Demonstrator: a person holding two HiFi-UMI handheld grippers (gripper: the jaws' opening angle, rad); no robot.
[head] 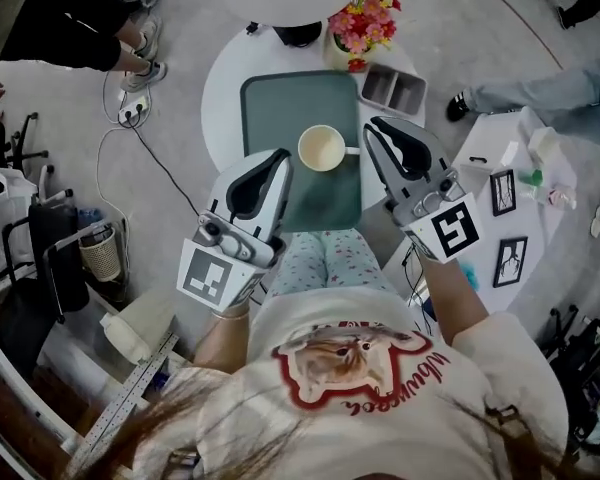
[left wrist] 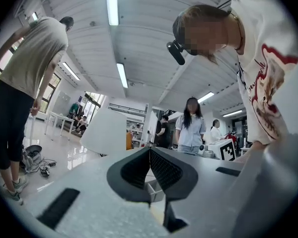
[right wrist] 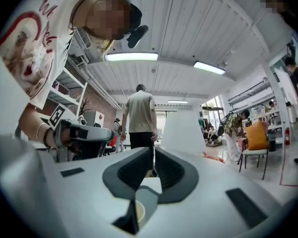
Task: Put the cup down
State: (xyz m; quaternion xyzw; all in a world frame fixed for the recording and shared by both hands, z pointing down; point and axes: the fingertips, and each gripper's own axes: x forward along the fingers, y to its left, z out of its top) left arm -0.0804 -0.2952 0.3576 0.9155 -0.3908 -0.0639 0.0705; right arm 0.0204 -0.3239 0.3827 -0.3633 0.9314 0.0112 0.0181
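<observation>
A cream cup (head: 321,148) stands upright on the green tray (head: 270,103), near the tray's front right part, with its handle pointing right. My left gripper (head: 280,158) hovers just left of the cup, shut and holding nothing; in its own view the left gripper (left wrist: 150,151) has its pads meeting at the tip. My right gripper (head: 373,125) is just right of the cup, by the handle, also shut and apart from it. Below the closed right gripper (right wrist: 154,151), the cup (right wrist: 138,211) shows in part.
The tray lies on a round white table (head: 223,88). A flower bouquet (head: 364,18) and a grey divided box (head: 393,88) stand at the table's back right. A side table with picture frames (head: 505,203) is to the right. People stand around; cables (head: 120,148) lie on the floor.
</observation>
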